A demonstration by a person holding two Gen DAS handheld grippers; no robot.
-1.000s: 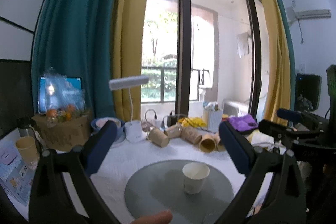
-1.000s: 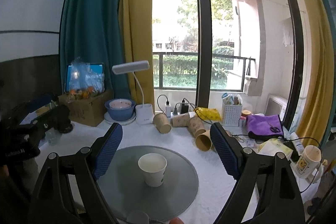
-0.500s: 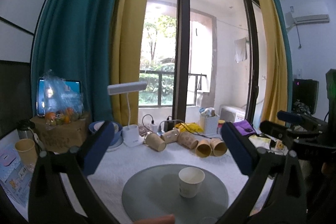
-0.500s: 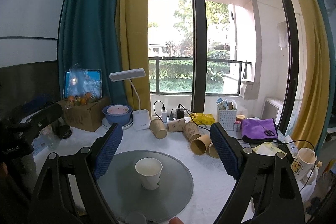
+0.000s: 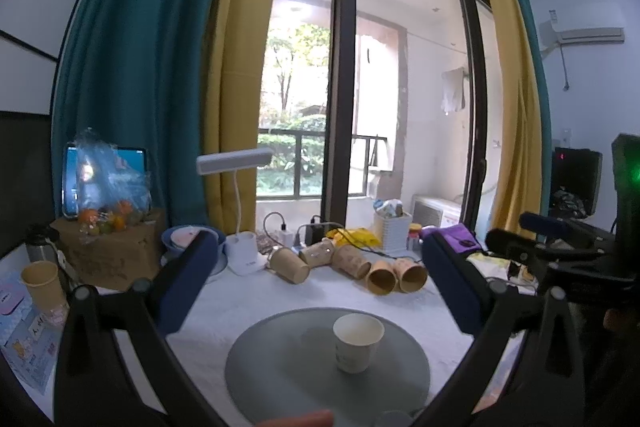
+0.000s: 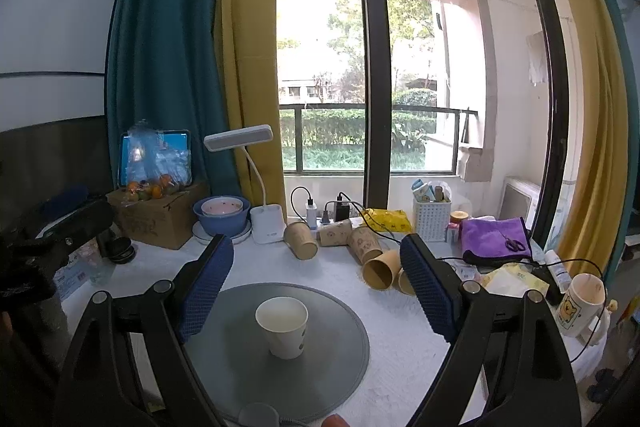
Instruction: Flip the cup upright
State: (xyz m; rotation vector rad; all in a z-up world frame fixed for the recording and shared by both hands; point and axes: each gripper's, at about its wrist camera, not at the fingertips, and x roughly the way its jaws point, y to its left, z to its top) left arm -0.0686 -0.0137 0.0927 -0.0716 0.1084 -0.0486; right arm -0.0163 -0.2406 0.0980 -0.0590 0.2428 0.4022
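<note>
A white paper cup (image 5: 357,341) stands upright, mouth up, on a round grey mat (image 5: 280,359) on the white table. It also shows in the right wrist view (image 6: 283,321), on the same mat (image 6: 336,339). My left gripper (image 5: 320,279) is open and empty, held above and behind the cup. My right gripper (image 6: 316,279) is open and empty, also raised over the mat. The other gripper's black frame shows at the right edge of the left view and the left edge of the right view.
Several brown paper cups (image 6: 340,243) lie on their sides behind the mat. A white desk lamp (image 6: 264,211), blue bowls (image 6: 222,215), a cardboard box (image 6: 156,215), a white basket (image 6: 432,217), a purple cloth (image 6: 494,233) and a mug (image 6: 580,303) crowd the table's back and right.
Both grippers have drawn back and up from the upright cup, which looks smaller and lower in view. The cup has not moved on the mat.
</note>
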